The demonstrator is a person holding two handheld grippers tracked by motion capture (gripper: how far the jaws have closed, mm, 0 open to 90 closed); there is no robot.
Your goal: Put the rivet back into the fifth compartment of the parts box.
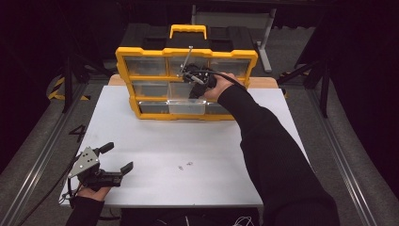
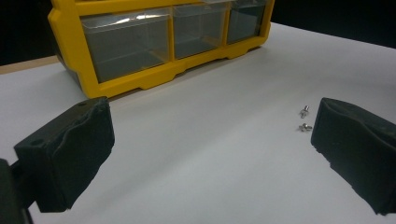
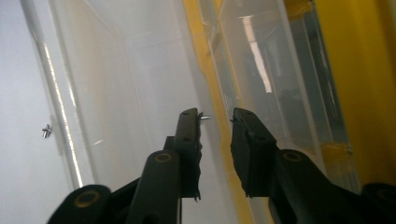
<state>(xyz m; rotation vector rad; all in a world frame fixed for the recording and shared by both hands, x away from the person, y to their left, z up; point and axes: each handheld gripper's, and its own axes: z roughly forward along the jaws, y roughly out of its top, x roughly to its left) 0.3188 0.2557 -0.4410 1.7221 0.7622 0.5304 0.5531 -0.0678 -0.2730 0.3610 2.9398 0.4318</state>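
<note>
- A small screw [image 3: 204,116] sits at the tip of the right gripper's [image 3: 215,117] one jaw, over the pulled-out clear drawer [image 1: 187,106] of the yellow organiser [image 1: 141,52]; whether it clings to the pad or is falling free cannot be told.
- The right gripper's jaws stand slightly apart with a narrow gap between them, and the pads do not press the screw from both sides.
- In the high view the right gripper [image 1: 195,84] is held at the middle column of the organiser, above the open drawer in the bottom row, with the person's right hand [image 1: 217,87] and dark sleeve reaching across the table.
- The open drawer sticks out towards the person from the organiser's front; the other clear drawers are pushed in.
- The organiser stands upright at the far edge of the white table [image 1: 141,136], its yellow handle [image 1: 188,29] on top.
- Two more small screws [image 1: 185,165] lie on the table, close to each other, well apart from the organiser and nearer the person.
- In the left gripper view these screws [image 2: 304,119] lie just beside one black jaw, not between the pads.
- The left gripper [image 1: 120,157] rests at the near left corner of the table in the left hand [image 1: 89,192], its jaws wide apart and holding nothing.
</note>
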